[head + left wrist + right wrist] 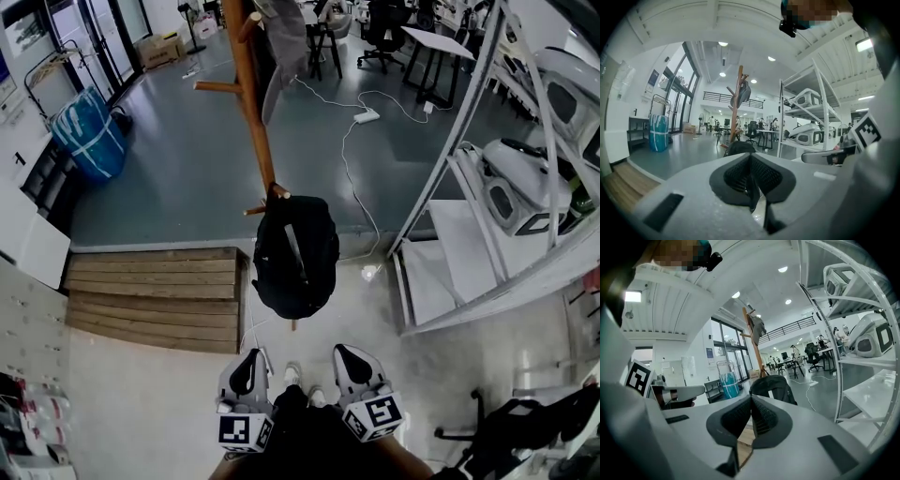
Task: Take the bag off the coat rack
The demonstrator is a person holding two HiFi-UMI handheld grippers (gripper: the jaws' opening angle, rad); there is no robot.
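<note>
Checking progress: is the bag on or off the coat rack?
On. The bag hangs from a low peg on the wooden rack.

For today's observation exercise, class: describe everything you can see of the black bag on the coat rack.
The bag is a black backpack of soft-looking fabric, rounded and full, with a paler strip down its middle. It hangs by its top from a low peg of the wooden rack, close against the pole. Only the rack is seen touching it.
</note>
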